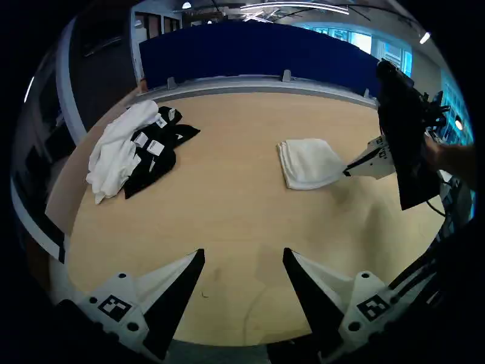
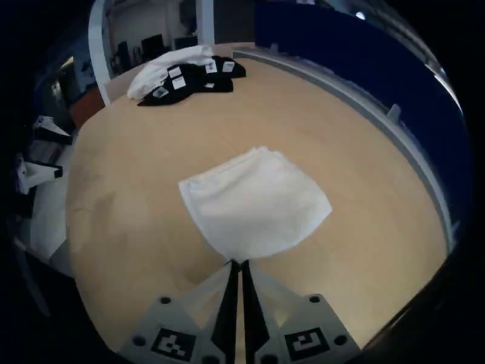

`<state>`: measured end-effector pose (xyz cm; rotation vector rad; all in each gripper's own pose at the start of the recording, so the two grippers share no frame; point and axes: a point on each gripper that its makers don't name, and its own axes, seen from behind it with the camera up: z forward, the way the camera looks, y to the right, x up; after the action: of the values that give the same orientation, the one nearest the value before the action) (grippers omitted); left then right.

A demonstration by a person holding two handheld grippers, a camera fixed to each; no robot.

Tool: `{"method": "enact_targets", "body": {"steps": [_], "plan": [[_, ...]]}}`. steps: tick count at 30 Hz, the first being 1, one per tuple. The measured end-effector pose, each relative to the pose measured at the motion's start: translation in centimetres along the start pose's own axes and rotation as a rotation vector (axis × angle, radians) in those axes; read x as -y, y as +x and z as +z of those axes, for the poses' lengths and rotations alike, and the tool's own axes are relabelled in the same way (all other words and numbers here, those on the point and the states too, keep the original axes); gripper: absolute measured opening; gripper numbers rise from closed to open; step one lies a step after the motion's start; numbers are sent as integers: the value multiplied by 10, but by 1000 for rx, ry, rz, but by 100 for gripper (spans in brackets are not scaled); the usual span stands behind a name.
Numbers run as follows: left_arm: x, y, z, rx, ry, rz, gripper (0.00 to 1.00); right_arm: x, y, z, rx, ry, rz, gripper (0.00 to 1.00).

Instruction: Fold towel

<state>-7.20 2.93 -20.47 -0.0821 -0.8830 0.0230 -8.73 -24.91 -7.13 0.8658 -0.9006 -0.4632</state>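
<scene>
In the left gripper view, a pile of white and black cloths (image 1: pixel 136 148) is seen at the upper left of a round wooden table (image 1: pixel 242 200). At the bottom centre, the left gripper (image 1: pixel 242 250) is held low over bare wood, its jaws spread wide with nothing between them. Right of centre, the towel (image 1: pixel 306 162) lies flat, folded into a small white rectangle. At the right edge, the right gripper (image 1: pixel 348 172) is carried by a hand (image 1: pixel 451 161), its tips set at the towel's lower right corner.

In the right gripper view, the towel lies at the centre. Its near corner is drawn to a point between jaws pressed almost together, so that corner appears to be pinched.

The risk is judged to lie in that single hold. If the corner is lifted or dragged alone, the stacked layers could be peeled apart, or the towel slid across the smooth table, and the fold undone. So thin a pinch could also be lost.
</scene>
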Motion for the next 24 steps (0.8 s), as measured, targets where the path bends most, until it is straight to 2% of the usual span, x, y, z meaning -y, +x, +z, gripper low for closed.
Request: {"method": "enact_targets", "body": {"steps": [7, 15, 24], "plan": [[-3, 10, 0, -22, -5, 5, 96, -12, 49, -25, -76, -21, -36, 4], [-8, 24, -1, -55, -16, 4, 96, -23, 101, -64, -151, -44, -89, 4], [-17, 34, -3, -79, -31, 19, 96, -38, 134, -102, -195, -69, -123, 4]]}}
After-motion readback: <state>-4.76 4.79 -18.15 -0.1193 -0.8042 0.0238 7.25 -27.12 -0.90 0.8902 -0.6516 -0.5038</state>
